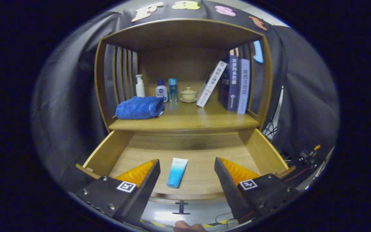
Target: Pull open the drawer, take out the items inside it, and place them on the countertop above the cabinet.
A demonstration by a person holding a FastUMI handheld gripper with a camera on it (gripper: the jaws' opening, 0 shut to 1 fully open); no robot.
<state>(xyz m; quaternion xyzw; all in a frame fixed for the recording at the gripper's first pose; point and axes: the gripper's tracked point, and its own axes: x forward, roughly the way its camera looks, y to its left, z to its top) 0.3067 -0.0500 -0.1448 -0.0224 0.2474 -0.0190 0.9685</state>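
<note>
The wooden drawer (108, 151) is pulled out below the cabinet's countertop (185, 120). A light blue tube (177, 172) lies on the drawer floor, its cap toward me. My gripper (187, 164) hangs open above the drawer's front, and the tube lies between the two fingers, touching neither. A folded blue towel (139, 108) rests on the left of the countertop.
On the countertop stand a white pump bottle (139, 86), two small bottles (166, 91), a lidded cup (188, 95) and books (233, 84), one leaning. The cabinet's slatted sides and top frame the shelf. A small dark handle (181, 207) shows on the drawer's front.
</note>
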